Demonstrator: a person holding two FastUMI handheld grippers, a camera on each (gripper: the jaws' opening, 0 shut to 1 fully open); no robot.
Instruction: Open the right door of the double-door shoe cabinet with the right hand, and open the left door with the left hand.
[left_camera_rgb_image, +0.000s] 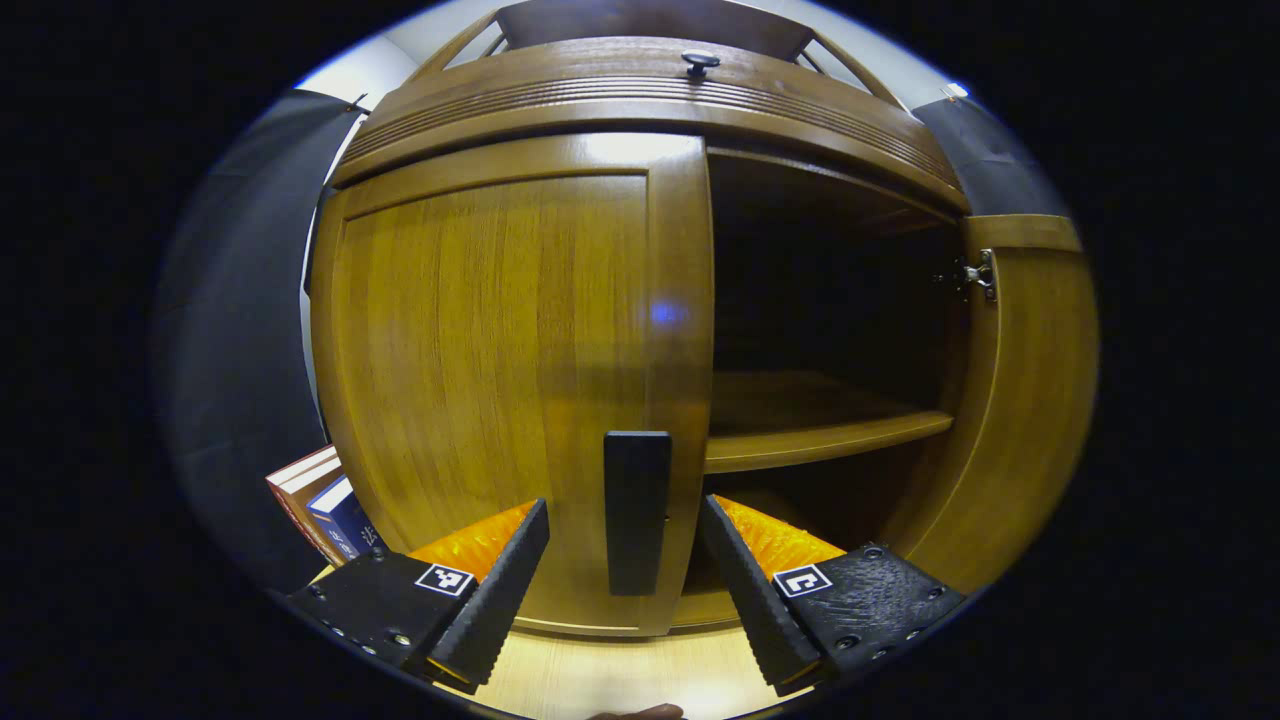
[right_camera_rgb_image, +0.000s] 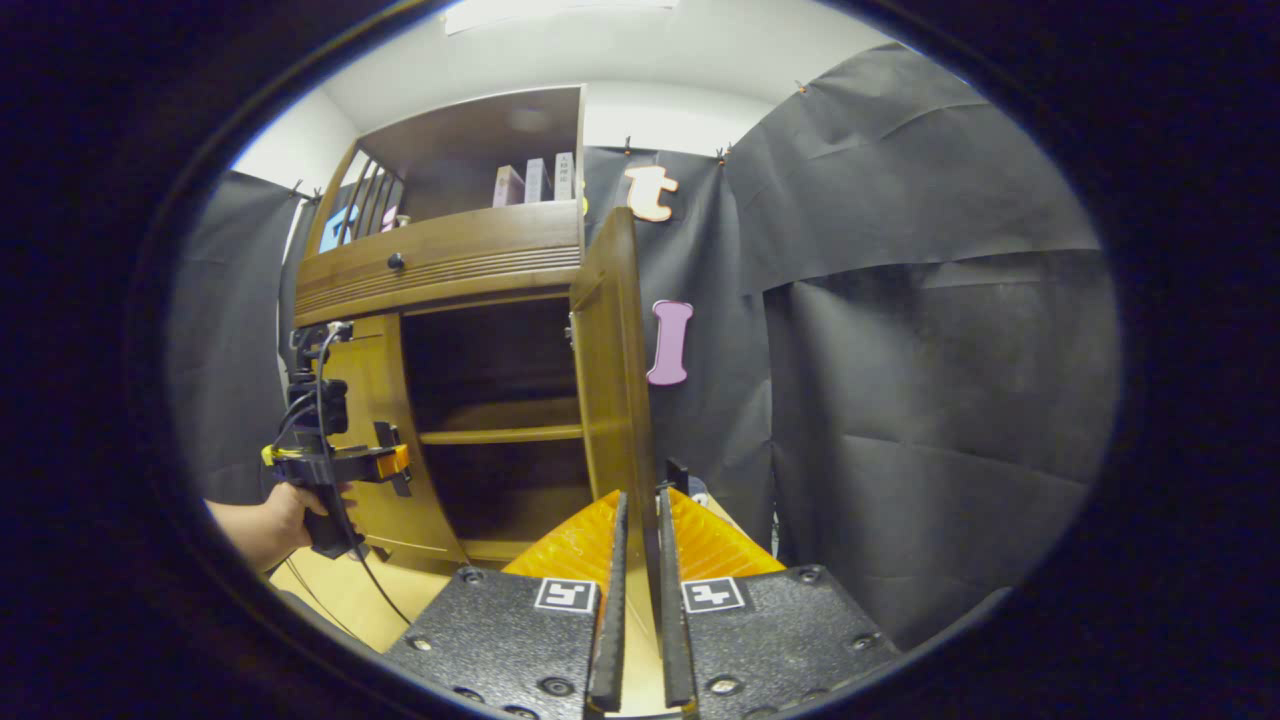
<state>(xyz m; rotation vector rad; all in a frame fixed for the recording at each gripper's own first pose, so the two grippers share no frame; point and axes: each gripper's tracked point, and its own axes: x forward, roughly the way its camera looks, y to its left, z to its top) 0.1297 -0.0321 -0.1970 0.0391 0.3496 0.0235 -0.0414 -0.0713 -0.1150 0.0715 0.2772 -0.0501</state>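
The wooden shoe cabinet (left_camera_rgb_image: 640, 100) stands close ahead in the left gripper view. Its left door (left_camera_rgb_image: 480, 380) is closed, with a black vertical handle (left_camera_rgb_image: 637, 510) at its inner edge. My left gripper (left_camera_rgb_image: 622, 508) is open, one finger on each side of that handle, and I cannot tell if they touch it. The right door (left_camera_rgb_image: 1030, 400) stands swung open, showing a dark inside with a shelf (left_camera_rgb_image: 820, 440). In the right gripper view the right door (right_camera_rgb_image: 610, 360) is edge-on and my right gripper (right_camera_rgb_image: 640, 500) is shut on its free edge. The left gripper (right_camera_rgb_image: 330, 460) is farther off, held by a hand (right_camera_rgb_image: 280, 520).
Books (left_camera_rgb_image: 320, 500) lean beside the cabinet's left side on the pale wooden floor (left_camera_rgb_image: 620, 680). A drawer knob (left_camera_rgb_image: 700, 62) sits above the doors. More books (right_camera_rgb_image: 535, 182) stand on the cabinet's upper shelf. Black cloth wall (right_camera_rgb_image: 900, 350) hangs close behind the open door.
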